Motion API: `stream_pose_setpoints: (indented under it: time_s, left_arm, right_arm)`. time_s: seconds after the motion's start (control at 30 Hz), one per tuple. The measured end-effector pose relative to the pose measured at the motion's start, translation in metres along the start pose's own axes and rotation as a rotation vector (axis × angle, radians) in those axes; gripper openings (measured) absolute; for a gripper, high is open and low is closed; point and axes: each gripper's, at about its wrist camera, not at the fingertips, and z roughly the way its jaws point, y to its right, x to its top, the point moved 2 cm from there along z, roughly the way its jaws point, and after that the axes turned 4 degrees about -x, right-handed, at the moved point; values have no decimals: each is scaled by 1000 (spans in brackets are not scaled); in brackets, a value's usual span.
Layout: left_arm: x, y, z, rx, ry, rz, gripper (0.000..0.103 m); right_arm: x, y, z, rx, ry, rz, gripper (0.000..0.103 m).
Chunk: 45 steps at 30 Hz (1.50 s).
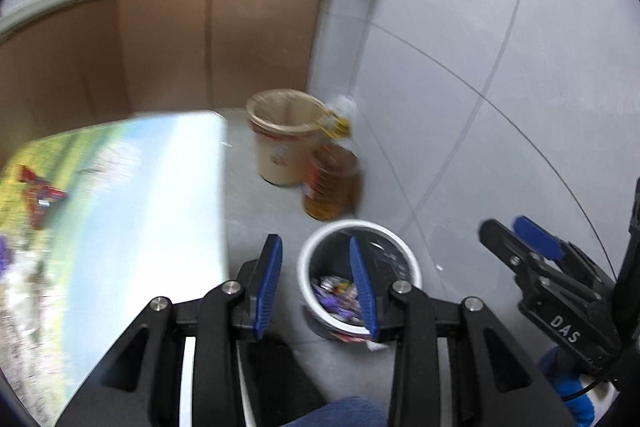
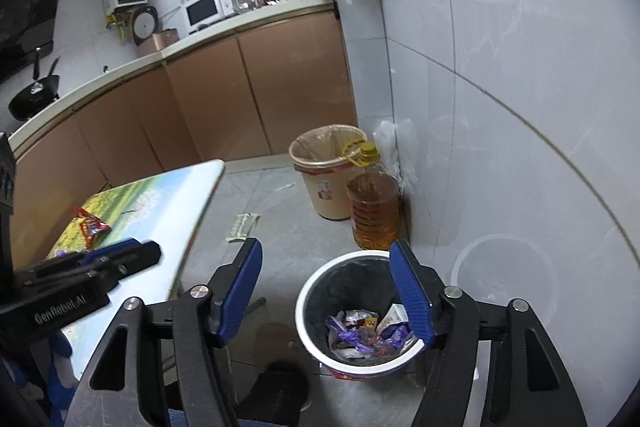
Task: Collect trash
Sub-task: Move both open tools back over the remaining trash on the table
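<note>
— Two surfaces I can see: a grey tiled floor and a small table whose top carries a printed landscape in green, yellow and pale blue. What is around them?

— A kitchen. Brown cabinet doors run under a pale counter, and a white microwave stands on it. The wall on the right is of glossy grey tiles.

— Which containers are there?

— On the floor, a round bin with a white rim and a dark liner. Crumpled wrappers, purple and silvery, lie at its bottom. Further back stands a beige bin lined with a thin clear bag; I cannot tell what is inside. Just beside it is a ribbed plastic bottle of amber oil with a yellow cap.

— And on the table?

— One red and yellow snack packet, wrinkled, near the far part of the top. The left view is blurred there.

— The fingers?

— The right gripper, over the dark bin, has its blue pads wide apart with nothing between them. The left gripper is partly spread and also holds nothing.
</note>
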Motion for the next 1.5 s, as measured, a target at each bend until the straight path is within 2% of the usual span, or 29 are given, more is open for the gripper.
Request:
stream_pose_setpoints:
  time_s: [0.2,0.27,0.33,0.4,0.7,1.23,1.3,1.5]
  left_arm:
    - [-1,-15,-49,108,94,-10,34]
    - [-4,-20,-65,130,116,-12,38]
    - [-6,-26,-78,147,142,-16,49]
    - [-10,-31,-92,162,165,-21,50]
    - [-28,-50,-135,190,222,-54,51]
    - [-58,-88,-176,239,281,-108,51]
    - [-61,-94,-178,241,282,-119,51]
    - [-70,-112,-186,249,298,-142,51]
  right_arm:
    - [4,-21,-28,34,33,-28,70]
    - [4,-30,-37,52,41,-41,70]
    - [4,-36,-42,72,46,-51,70]
    - [4,-44,-50,84,54,-66,70]
    - [0,-70,-75,120,76,-114,76]
    - [-2,-105,-99,166,92,-133,93]
    - [-3,-110,-103,159,106,-142,97]
    - [-9,-131,-109,190,122,-192,101]
